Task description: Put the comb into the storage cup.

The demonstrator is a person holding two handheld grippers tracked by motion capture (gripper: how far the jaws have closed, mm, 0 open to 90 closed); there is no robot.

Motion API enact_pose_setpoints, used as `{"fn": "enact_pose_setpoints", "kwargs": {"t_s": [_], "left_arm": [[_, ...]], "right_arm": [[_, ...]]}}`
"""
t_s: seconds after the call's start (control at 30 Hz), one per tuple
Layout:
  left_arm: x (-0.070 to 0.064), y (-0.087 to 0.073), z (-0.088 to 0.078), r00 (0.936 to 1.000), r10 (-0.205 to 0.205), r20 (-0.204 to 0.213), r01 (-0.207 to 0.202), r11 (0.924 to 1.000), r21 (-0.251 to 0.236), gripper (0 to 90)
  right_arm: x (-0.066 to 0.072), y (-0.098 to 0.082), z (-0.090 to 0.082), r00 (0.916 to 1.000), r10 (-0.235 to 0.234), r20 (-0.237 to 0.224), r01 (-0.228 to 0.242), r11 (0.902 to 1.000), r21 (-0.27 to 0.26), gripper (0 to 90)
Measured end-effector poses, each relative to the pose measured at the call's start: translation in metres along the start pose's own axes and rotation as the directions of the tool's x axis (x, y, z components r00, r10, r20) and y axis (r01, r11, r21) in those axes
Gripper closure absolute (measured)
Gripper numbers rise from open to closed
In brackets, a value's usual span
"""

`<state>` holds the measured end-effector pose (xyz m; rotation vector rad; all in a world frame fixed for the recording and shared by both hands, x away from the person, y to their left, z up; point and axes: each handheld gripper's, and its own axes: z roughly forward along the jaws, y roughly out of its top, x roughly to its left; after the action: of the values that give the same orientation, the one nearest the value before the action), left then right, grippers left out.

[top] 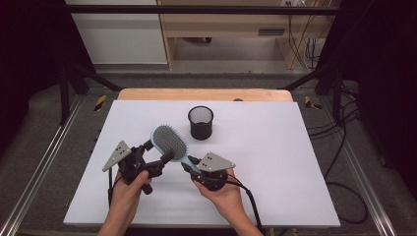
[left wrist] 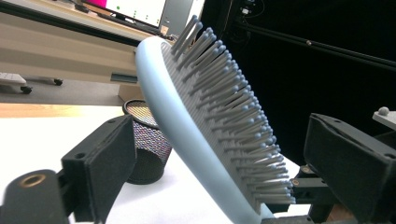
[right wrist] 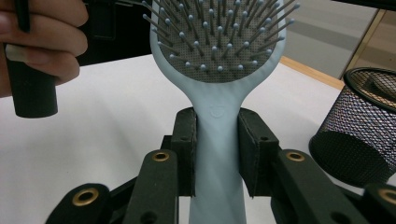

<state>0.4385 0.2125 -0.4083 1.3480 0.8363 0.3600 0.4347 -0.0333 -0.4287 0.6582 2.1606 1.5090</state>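
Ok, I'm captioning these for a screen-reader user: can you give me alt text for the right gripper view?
A pale blue hairbrush is clamped by its handle between the right gripper's two black jaws, bristles facing the camera. A black mesh cup stands on the white table at right; a hand shows at upper left.

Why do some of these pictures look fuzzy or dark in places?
High view: soft overall, dark at both sides, the table evenly lit. Left gripper view: the brush is sharp, the near jaws and the room behind blurred. Right gripper view: the brush handle is crisp, the cup slightly soft.
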Motion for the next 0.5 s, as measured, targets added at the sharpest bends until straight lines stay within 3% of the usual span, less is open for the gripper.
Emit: {"fn": "enact_pose_setpoints", "kwargs": {"t_s": [0.27, 0.5], "left_arm": [[0.0021, -0.0027, 0.0012, 0.9989, -0.047, 0.005, 0.047, 0.9989, 0.003, 14.6], [0.0048, -0.0031, 0.0001, 0.9941, -0.107, 0.015, 0.107, 0.9942, -0.005, 20.7]], "right_arm": [[0.0051, -0.0006, 0.0029, 0.9999, -0.016, -0.005, 0.016, 0.9998, 0.008, 69.8], [0.0077, -0.0023, 0.0063, 0.9997, -0.022, -0.007, 0.022, 0.9996, 0.016, 69.8]]}}
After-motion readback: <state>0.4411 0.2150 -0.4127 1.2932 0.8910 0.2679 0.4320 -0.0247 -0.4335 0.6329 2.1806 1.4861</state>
